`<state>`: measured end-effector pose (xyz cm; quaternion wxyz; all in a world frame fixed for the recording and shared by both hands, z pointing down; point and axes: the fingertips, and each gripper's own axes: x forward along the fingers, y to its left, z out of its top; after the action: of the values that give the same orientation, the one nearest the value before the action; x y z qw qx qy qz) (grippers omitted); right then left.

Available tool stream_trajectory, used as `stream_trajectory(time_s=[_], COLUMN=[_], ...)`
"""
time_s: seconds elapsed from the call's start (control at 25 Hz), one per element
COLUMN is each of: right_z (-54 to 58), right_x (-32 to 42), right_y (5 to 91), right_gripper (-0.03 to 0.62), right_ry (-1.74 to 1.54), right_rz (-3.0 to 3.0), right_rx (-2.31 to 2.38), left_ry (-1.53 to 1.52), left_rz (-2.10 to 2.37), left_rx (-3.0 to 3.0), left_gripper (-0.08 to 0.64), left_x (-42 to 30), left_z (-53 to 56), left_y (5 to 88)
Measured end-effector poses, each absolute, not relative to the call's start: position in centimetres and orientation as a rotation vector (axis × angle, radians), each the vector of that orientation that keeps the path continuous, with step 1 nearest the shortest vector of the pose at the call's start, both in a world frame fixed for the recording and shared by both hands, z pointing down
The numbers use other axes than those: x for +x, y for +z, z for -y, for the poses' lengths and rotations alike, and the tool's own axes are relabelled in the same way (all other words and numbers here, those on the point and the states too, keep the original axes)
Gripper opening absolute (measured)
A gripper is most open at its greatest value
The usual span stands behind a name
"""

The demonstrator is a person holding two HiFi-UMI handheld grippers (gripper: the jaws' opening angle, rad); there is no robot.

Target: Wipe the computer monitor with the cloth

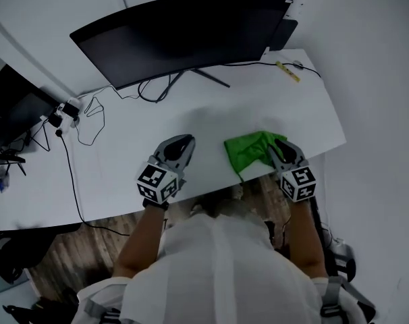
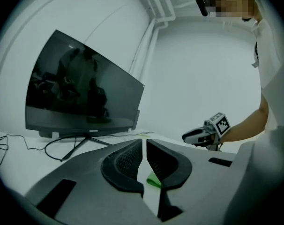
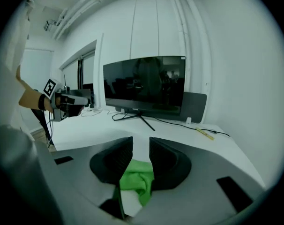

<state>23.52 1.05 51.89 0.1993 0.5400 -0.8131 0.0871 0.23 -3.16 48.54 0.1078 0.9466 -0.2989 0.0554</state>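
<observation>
The dark computer monitor (image 1: 184, 36) stands on its stand at the back of the white desk (image 1: 123, 160); it also shows in the left gripper view as the monitor (image 2: 81, 93) and in the right gripper view as the monitor (image 3: 144, 86). A green cloth (image 1: 248, 147) lies crumpled near the desk's front edge. My right gripper (image 1: 275, 144) hovers over it, jaws parted, with the cloth (image 3: 135, 179) seen below the gap and not pinched. My left gripper (image 1: 183, 142) rests just left of the cloth, shut and empty.
Black cables (image 1: 90, 123) trail across the desk's left side to a plug block (image 1: 68, 110). A thin yellow strip (image 1: 287, 71) lies at the back right by a cable. A second dark screen (image 1: 15, 110) stands at the far left. The desk's front edge runs just under both grippers.
</observation>
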Motion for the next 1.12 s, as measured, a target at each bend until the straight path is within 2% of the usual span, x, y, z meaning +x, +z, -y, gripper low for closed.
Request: stream_trajectory(time_s=[0.28, 0.56, 0.88, 1.12], right_z=[2.5, 4.6, 4.4, 3.6], right_x=[28.4, 33.1, 35.8, 35.7], right_y=[58.0, 63.7, 68.1, 69.8], right_gripper=[0.092, 0.095, 0.118, 0.118], right_ry=[0.378, 0.402, 0.340, 0.281], right_rz=[2.208, 2.100, 1.961, 1.914], right_rx=[1.292, 1.036, 0.706, 0.514], left_ry=[0.435, 0.800, 1.187, 1.370], left_rz=[0.671, 0.517, 0.420, 0.389], left_rx=[2.760, 2.712, 2.549, 2.511], left_gripper=[0.024, 0.109, 0.170, 0.164], left_x=[9.6, 15.9, 16.3, 16.4], left_z=[4.9, 5.6, 4.8, 4.7], left_y=[55.2, 61.8, 68.1, 70.4])
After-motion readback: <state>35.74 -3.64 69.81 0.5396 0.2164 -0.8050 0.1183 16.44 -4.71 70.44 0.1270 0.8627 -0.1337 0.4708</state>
